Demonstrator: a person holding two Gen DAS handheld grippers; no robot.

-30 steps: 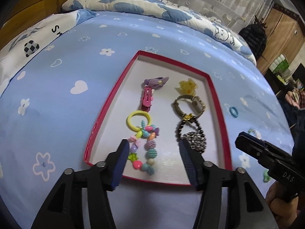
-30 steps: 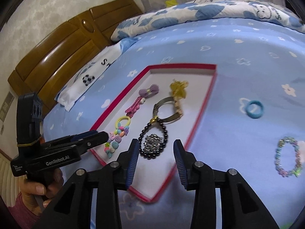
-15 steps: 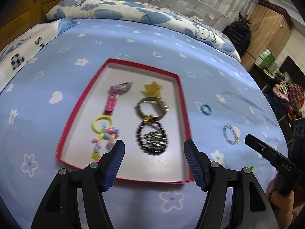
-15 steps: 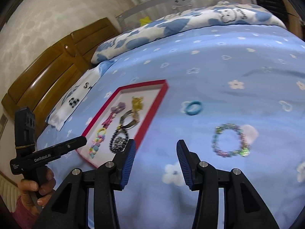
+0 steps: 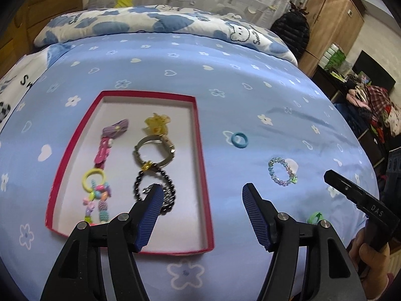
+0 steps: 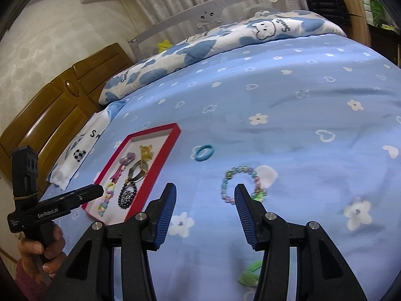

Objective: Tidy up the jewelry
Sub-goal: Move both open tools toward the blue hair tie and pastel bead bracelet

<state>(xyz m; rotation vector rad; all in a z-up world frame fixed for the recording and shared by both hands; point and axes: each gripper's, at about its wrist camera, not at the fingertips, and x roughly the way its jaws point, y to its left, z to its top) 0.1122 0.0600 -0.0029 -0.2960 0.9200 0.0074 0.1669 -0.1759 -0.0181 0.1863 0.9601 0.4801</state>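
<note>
A red-rimmed tray (image 5: 200,150) (image 6: 164,160) lies on the blue bedspread and holds hair clips, a watch (image 5: 153,148), a black bead bracelet (image 5: 140,183) and a colourful charm ring (image 5: 96,193). A blue ring (image 5: 239,140) (image 6: 203,152), a pastel bead bracelet (image 5: 282,171) (image 6: 240,184) and a green piece (image 5: 314,217) (image 6: 249,277) lie on the bed to its right. My left gripper (image 5: 200,200) is open and empty over the tray's near right corner. My right gripper (image 6: 204,202) is open and empty, just short of the bead bracelet.
A blue-and-white pillow (image 5: 150,22) and a white bed rail (image 6: 213,20) lie at the far edge. A wooden headboard (image 6: 57,105) is on the left. A wardrobe (image 5: 330,20) and clutter stand beyond the right edge of the bed.
Both grippers have swung right, away from the tray's middle. The right gripper has left the tray and now faces the bead bracelet on the bedspread. Both stay open.
</note>
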